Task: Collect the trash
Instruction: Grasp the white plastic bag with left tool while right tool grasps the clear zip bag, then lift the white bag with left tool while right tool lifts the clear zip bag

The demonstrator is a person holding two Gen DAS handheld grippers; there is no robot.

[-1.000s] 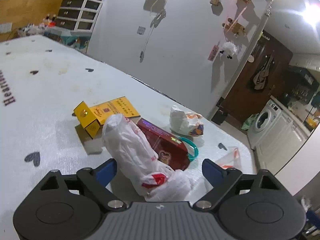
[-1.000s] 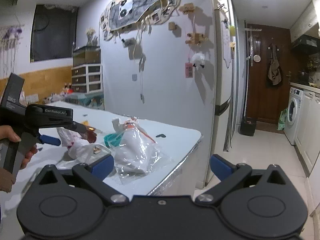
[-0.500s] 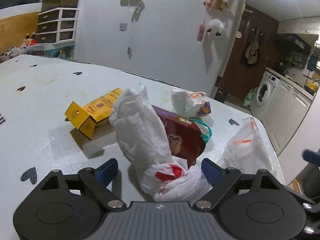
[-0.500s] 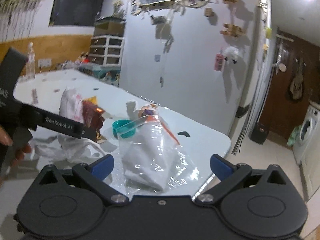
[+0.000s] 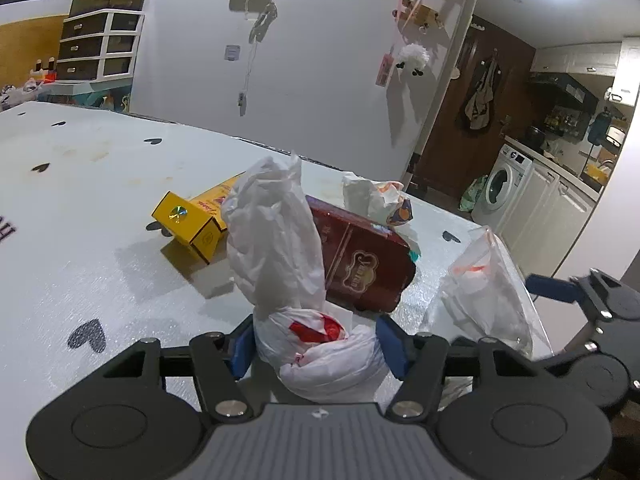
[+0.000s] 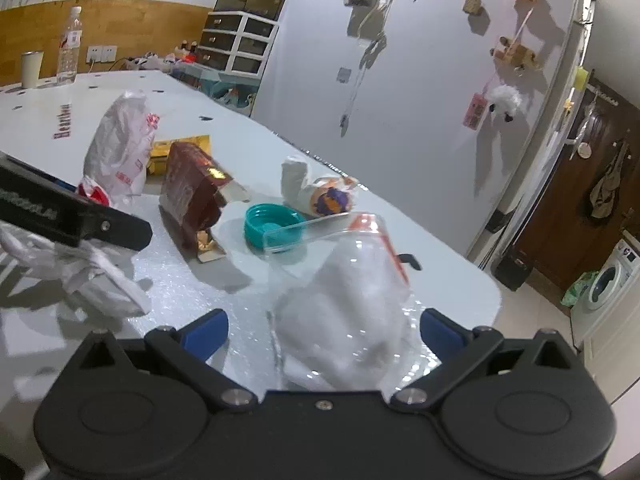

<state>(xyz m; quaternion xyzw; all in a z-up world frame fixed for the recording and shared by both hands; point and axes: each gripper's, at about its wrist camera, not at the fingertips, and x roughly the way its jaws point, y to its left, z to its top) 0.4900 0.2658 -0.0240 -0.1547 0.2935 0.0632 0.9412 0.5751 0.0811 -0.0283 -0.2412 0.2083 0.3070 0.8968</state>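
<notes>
Trash lies on a white table [image 5: 80,200]. My left gripper [image 5: 316,344] is closing on the knotted lower end of a white plastic bag [image 5: 276,248] with red print, and both blue pads touch it. Behind the bag lie a dark red box [image 5: 360,268], a yellow box [image 5: 192,220] and a crumpled wrapper [image 5: 376,196]. My right gripper [image 6: 322,330] is open, with a clear zip bag [image 6: 348,308] between its fingers and clear of the pads. A teal lid [image 6: 268,228] sits just beyond that bag. The left gripper [image 6: 80,216] shows at the left of the right wrist view.
The table's rounded corner [image 6: 492,292] drops off right of the clear bag. A water bottle [image 6: 68,52] and a cup [image 6: 31,68] stand at the far end. Drawers [image 6: 240,44] and a washing machine [image 5: 500,184] stand beyond the table.
The left jaws have closed in onto the white bag, which now stands more upright. The right gripper has swung in over the table, bringing the clear bag between its fingers.
</notes>
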